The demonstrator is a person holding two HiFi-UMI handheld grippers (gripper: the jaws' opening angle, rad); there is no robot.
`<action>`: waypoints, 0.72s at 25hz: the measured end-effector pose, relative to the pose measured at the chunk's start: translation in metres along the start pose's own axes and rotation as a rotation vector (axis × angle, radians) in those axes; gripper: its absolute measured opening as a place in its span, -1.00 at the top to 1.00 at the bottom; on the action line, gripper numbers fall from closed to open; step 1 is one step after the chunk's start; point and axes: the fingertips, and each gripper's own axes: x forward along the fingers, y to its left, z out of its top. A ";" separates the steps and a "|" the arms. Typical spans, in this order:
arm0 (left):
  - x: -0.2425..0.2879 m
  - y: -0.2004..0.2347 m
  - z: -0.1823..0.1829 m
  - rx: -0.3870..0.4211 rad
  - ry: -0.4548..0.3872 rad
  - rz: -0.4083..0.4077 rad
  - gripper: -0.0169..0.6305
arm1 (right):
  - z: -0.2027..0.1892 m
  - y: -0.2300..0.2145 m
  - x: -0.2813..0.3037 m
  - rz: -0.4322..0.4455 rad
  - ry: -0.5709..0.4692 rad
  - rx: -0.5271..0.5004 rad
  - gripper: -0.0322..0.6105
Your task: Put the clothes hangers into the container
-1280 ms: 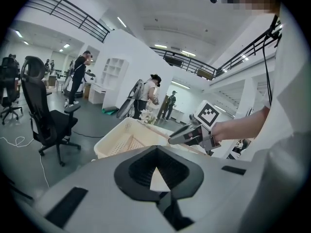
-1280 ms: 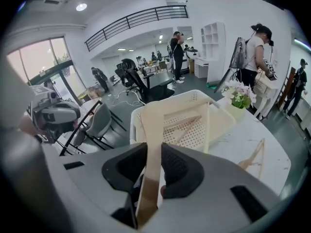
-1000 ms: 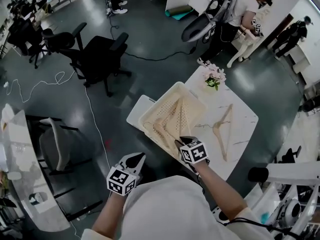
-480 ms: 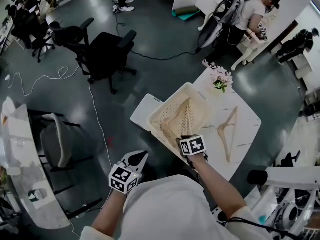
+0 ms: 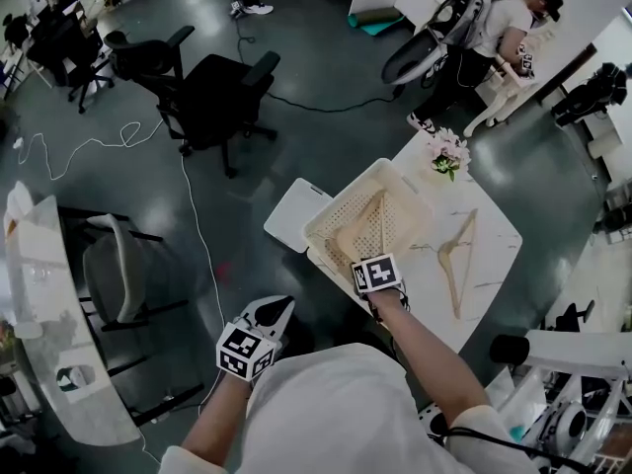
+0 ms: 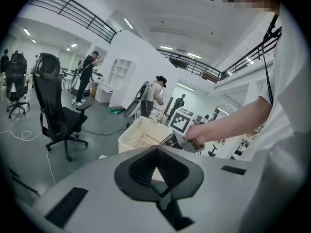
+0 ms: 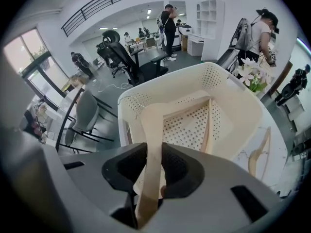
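Hangers: two noted. Table [image 5: 491,253] carries the perforated container [image 7: 243,115] with the loose hanger [image 5: 456,260] beside it. Held hanger [image 7: 150,125] reaches over the rim into the container. Right gripper [image 7: 151,152] clamps one of its arms. Advise lowering until it lies flat, then releasing. Left gripper [image 6: 156,152] closed, empty, idle.

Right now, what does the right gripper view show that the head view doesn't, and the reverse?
Right gripper view only: the right tongs pinching a wooden hanger that reaches into the basket. Head view only: the left tongs, low beside the person, off the table. Both: the basket, the flowers and a second hanger lying on the table.
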 end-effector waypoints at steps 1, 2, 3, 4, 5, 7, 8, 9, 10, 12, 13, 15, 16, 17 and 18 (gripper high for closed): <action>0.000 0.000 -0.002 -0.003 0.001 -0.001 0.92 | 0.000 -0.001 0.002 -0.009 0.004 -0.002 0.58; -0.001 0.000 -0.003 -0.006 0.003 -0.002 0.92 | 0.000 -0.001 0.004 -0.016 0.008 -0.004 0.58; -0.001 0.000 -0.005 -0.008 0.006 -0.003 0.92 | 0.000 -0.001 0.005 -0.023 0.012 -0.007 0.58; -0.001 -0.001 -0.006 -0.010 0.009 -0.005 0.92 | -0.001 -0.002 0.007 -0.030 0.017 -0.011 0.58; -0.001 -0.002 -0.007 -0.011 0.010 -0.007 0.92 | 0.000 -0.002 0.008 -0.036 0.021 -0.014 0.58; -0.001 -0.003 -0.007 -0.011 0.011 -0.010 0.92 | 0.002 -0.002 0.009 -0.039 0.023 -0.011 0.58; -0.001 -0.004 -0.008 -0.009 0.011 -0.011 0.92 | 0.003 -0.002 0.009 -0.036 0.022 -0.005 0.58; -0.001 -0.004 -0.008 -0.008 0.011 -0.012 0.92 | 0.004 -0.001 0.009 -0.031 0.021 0.001 0.58; -0.001 -0.005 -0.008 -0.007 0.012 -0.013 0.92 | 0.004 -0.001 0.009 -0.022 0.019 0.008 0.58; 0.000 -0.005 -0.010 -0.007 0.014 -0.014 0.92 | 0.006 0.002 0.009 0.005 0.018 0.021 0.52; 0.000 -0.005 -0.010 -0.007 0.015 -0.014 0.92 | 0.007 0.003 0.008 0.016 0.016 0.026 0.48; -0.001 -0.005 -0.011 -0.007 0.017 -0.016 0.92 | 0.011 0.005 0.006 0.026 0.008 0.028 0.47; -0.001 -0.005 -0.011 -0.006 0.017 -0.017 0.92 | 0.013 0.005 0.005 0.027 0.004 0.025 0.47; -0.001 -0.005 -0.011 -0.005 0.016 -0.018 0.92 | 0.013 0.005 0.004 0.026 0.001 0.023 0.47; -0.001 -0.006 -0.011 -0.004 0.016 -0.019 0.92 | 0.013 0.005 0.004 0.027 -0.001 0.022 0.47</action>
